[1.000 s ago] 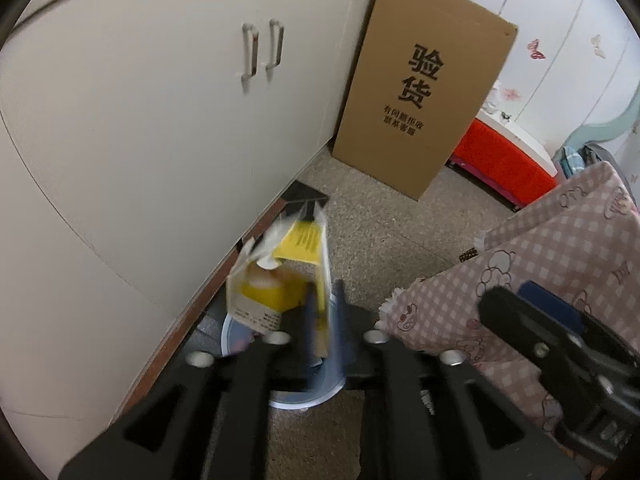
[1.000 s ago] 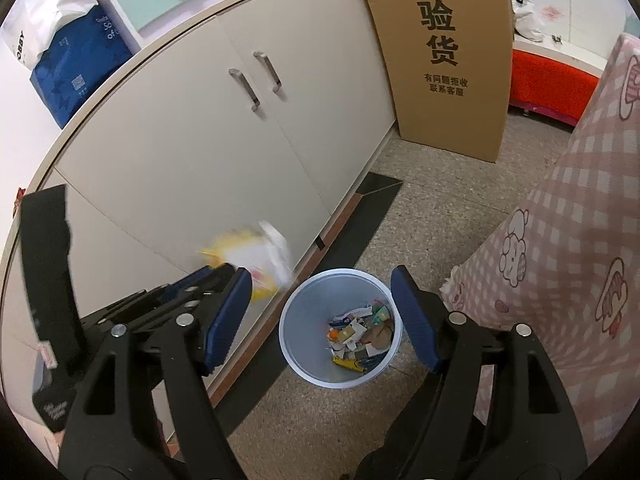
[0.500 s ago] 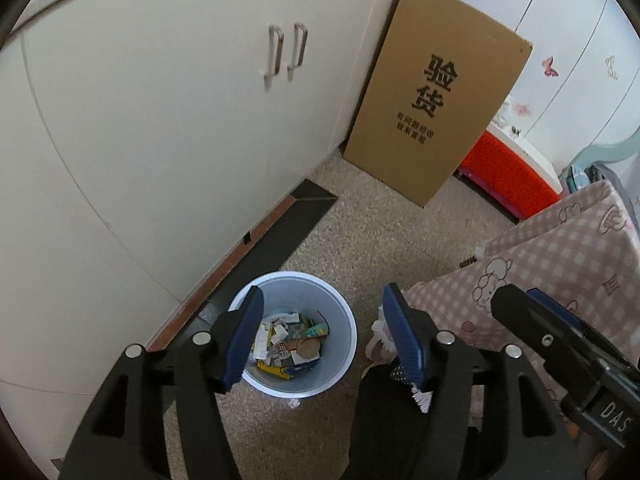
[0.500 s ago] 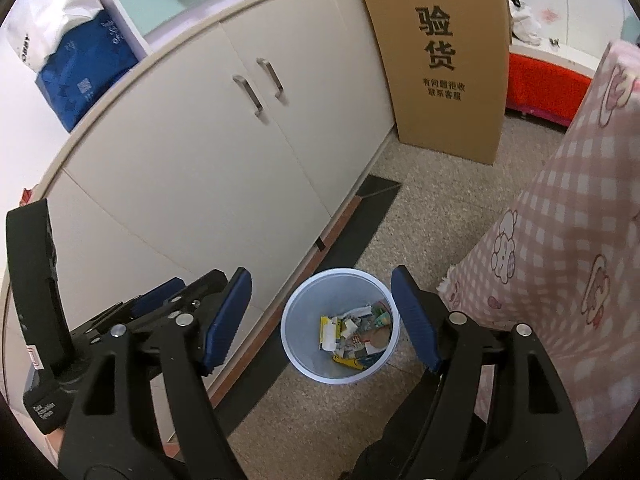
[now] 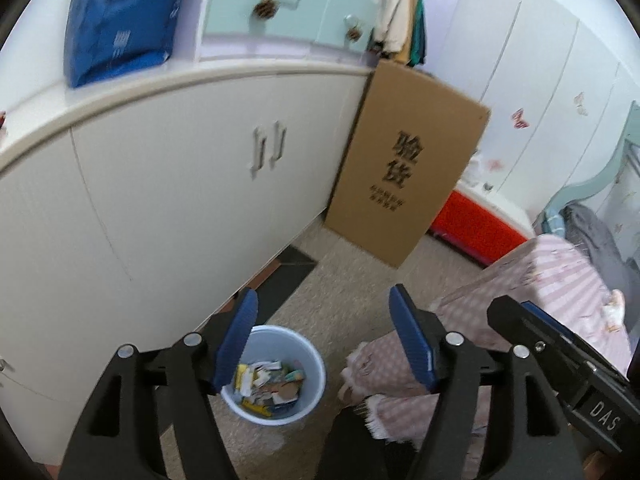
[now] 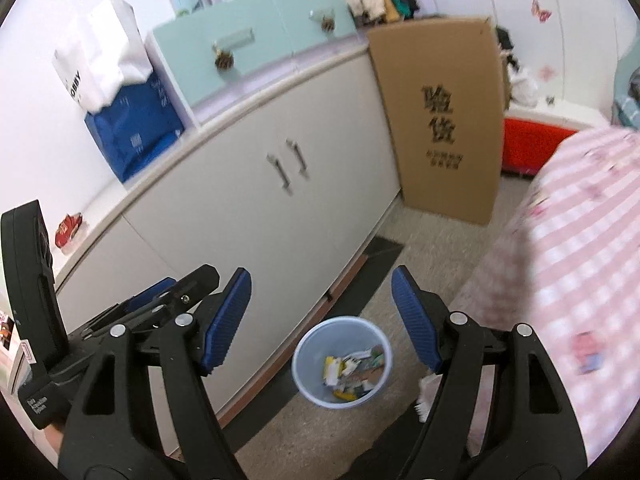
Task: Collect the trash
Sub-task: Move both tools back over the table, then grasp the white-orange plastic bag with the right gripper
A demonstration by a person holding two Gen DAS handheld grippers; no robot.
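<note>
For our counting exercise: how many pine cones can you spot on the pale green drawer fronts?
2. One pine cone hangs on the left drawer, the other pine cone on the right drawer; more may lie out of view.

White cabinet (image 5: 168,184) along speckled floor (image 5: 352,292), cardboard box (image 5: 404,168) leaning, pink checked bed (image 6: 576,264)

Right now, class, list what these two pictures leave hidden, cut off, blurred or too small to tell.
- Bin contents: scraps too small to name, both views; the left gripper, jaws opening, empty, covers its rim.
- Small print on the cardboard box: blurred, both views.
- Inside the cupboard: doors shut.
- Floor under the pink cloth: covered.
</note>
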